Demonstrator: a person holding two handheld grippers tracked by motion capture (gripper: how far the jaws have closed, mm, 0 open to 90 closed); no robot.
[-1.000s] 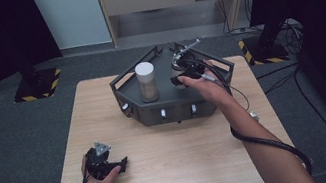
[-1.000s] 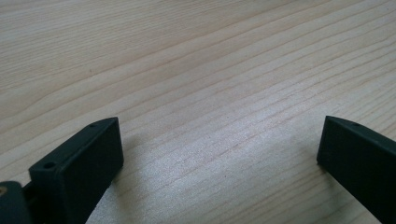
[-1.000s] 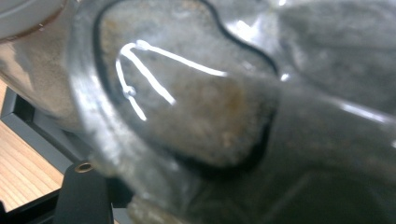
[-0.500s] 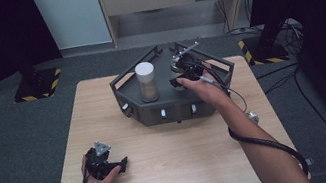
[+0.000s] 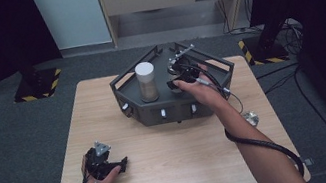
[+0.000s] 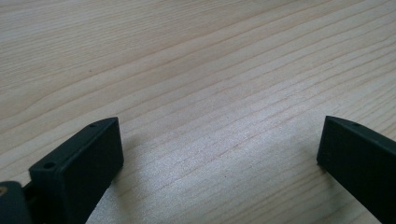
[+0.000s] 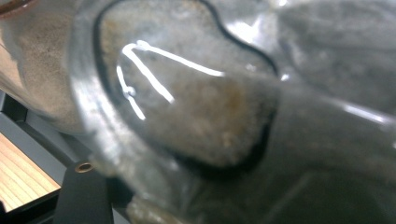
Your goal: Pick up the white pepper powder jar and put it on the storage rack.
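My right claw (image 5: 175, 80) is clamped on a clear glass jar (image 7: 196, 116) inside the dark tray (image 5: 174, 107); beside it stands a white-capped jar (image 5: 146, 81). My left claw (image 5: 122, 163) rests wide open, empty, on the wooden surface (image 6: 210, 70).

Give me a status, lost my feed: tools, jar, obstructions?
Left tool open, resting on table. Right tool shut at clear jar in black tray; grip unclear. Capped jar beside.

Glossy clear glass jar (image 7: 196, 116); matt pale wood table (image 6: 196, 70); matt black tray (image 5: 154, 111).
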